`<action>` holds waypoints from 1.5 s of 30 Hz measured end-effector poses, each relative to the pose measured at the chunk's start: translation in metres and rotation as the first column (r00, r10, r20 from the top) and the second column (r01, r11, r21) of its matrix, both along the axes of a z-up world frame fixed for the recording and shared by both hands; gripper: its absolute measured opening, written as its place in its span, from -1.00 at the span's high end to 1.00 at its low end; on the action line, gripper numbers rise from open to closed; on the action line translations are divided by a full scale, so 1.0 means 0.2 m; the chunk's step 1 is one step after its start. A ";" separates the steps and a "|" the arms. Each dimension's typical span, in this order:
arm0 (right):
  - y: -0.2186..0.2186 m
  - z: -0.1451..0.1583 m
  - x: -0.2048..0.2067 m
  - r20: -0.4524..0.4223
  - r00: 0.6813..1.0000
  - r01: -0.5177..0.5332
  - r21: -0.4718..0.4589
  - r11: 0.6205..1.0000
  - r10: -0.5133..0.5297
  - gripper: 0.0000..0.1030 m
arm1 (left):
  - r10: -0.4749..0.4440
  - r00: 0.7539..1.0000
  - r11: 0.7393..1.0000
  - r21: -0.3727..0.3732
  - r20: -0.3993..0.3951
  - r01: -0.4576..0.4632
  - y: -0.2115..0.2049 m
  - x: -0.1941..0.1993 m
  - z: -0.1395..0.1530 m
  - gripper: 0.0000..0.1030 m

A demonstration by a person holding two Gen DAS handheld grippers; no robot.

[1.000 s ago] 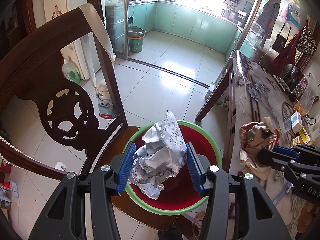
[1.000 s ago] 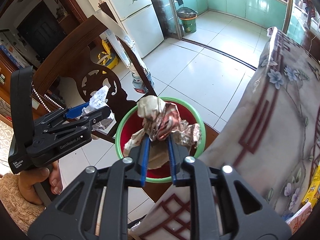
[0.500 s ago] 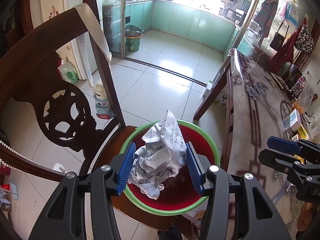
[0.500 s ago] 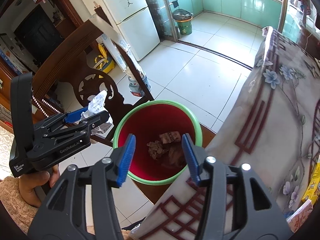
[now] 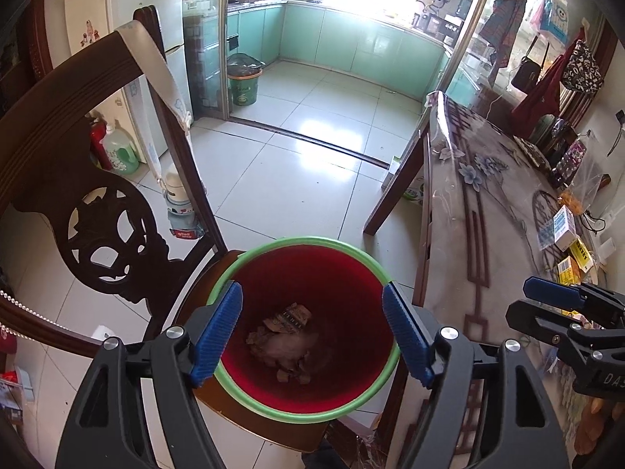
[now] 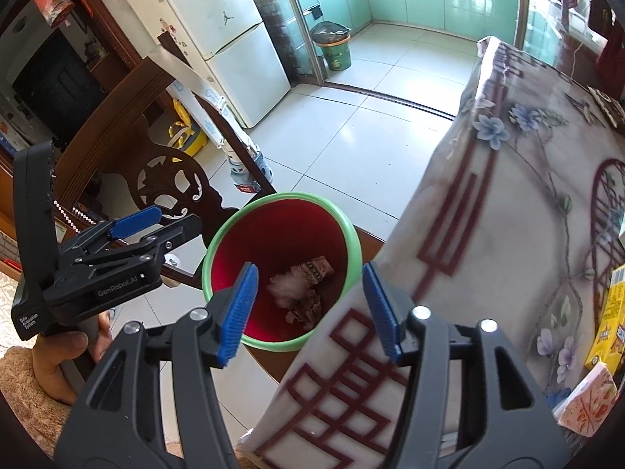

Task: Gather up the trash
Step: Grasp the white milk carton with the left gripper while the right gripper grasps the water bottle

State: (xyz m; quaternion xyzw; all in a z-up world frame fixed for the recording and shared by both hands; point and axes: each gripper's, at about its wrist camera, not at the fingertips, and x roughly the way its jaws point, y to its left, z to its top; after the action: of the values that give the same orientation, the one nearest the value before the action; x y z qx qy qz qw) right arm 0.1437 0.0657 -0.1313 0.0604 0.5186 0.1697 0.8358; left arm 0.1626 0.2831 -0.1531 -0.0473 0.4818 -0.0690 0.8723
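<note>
The red bin (image 5: 304,273) with a green rim stands on the seat of a dark wooden chair (image 5: 78,179), just beside the table's (image 5: 488,203) edge. Crumpled paper trash (image 5: 285,332) lies at the bottom of the bin. The left gripper (image 5: 312,328) hangs over the bin, its jaws opening with nothing between them. The right gripper (image 6: 310,308) is opening too, over the bin and table corner, and holds nothing.

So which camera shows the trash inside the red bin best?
The left wrist view: it looks almost straight down into the bin, with the trash unobstructed between its open fingers. The right wrist view shows the same trash from an angle, the tablecloth hiding the bin's near edge.
</note>
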 end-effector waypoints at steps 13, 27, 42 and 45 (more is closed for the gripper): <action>-0.42 0.04 -0.12 0.022 0.989 0.149 -0.019 0.989 -0.149 -0.10 | -0.103 0.995 0.995 0.011 -0.001 0.103 -0.34 -0.03 0.02 -0.38; -1.84 0.10 -0.29 0.079 0.803 0.595 -0.055 0.802 -0.591 -0.10 | -0.181 0.983 0.983 0.019 0.020 0.181 -0.99 -0.10 0.10 -0.38; -2.41 -0.36 -0.19 -0.175 0.711 0.690 -0.011 0.724 -0.681 -0.05 | -0.245 0.970 0.967 0.073 -0.007 0.244 -1.51 -0.15 0.13 -0.38; -2.39 -0.38 -0.13 -0.182 0.734 0.668 0.018 0.744 -0.654 -0.21 | -0.261 0.965 0.962 0.074 -0.011 0.261 -1.60 -0.11 0.14 -0.38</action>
State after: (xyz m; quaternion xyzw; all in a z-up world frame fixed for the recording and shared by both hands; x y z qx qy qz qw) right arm 0.1181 -0.4118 -0.2079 0.2885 0.5227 -0.1229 0.7928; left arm 0.1399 -0.0362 -0.1256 0.0492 0.4866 -0.1652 0.8564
